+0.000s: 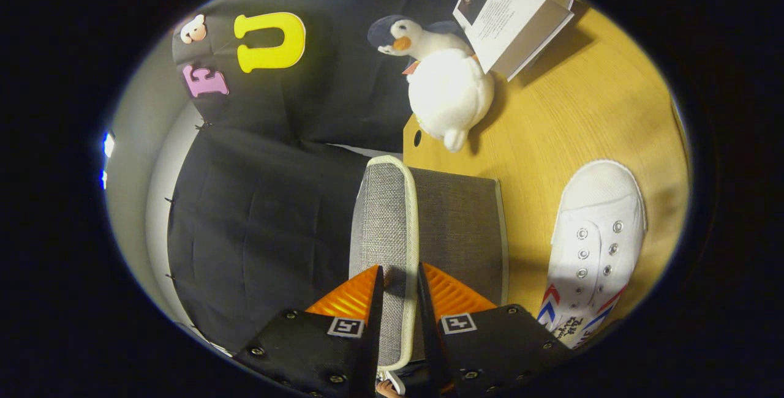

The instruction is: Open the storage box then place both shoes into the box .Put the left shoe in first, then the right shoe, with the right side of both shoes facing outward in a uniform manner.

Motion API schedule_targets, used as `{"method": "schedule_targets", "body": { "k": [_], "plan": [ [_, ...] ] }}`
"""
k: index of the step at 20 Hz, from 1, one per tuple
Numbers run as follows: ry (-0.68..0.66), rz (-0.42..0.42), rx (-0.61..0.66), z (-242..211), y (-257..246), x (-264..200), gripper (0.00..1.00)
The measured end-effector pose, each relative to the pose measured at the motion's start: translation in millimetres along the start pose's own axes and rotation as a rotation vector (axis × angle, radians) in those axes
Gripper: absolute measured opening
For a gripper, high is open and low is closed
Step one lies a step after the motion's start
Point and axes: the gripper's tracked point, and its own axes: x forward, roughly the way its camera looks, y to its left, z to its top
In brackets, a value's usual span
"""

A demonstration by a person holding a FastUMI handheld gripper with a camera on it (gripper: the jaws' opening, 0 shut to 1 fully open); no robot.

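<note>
My gripper (pixel 399 281) is shut on the grey fabric lid (pixel 384 220) of the storage box, with the lid's white-trimmed edge pinched between both fingers. The lid stands raised on edge, apart from the grey box body (pixel 456 226) just beyond the fingers. A white canvas shoe (pixel 593 245) with metal eyelets and red and blue stripes lies on the wooden table (pixel 563 122) beside the box, its toe pointing away from me.
A plush penguin (pixel 444 82) sits on the table beyond the box, and an open white carton (pixel 511 15) stands past it. Black cloth covers the booth wall on the lid's other side.
</note>
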Motion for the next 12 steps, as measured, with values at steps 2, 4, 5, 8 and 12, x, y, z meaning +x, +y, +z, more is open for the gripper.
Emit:
{"method": "schedule_targets", "body": {
  "k": [2,4,5,8,12],
  "plan": [
    [0.030,0.037,-0.029,-4.1,13.1,-3.9,0.31],
    [0.060,0.069,-0.054,-10.3,30.0,-8.1,0.31],
    [0.065,0.081,-0.062,-11.4,37.2,-7.2,0.31],
    [0.074,0.099,-0.079,-11.6,60.3,-1.9,0.31],
    [0.079,0.139,-0.139,-10.2,105.0,8.4,0.31]
  ]
}}
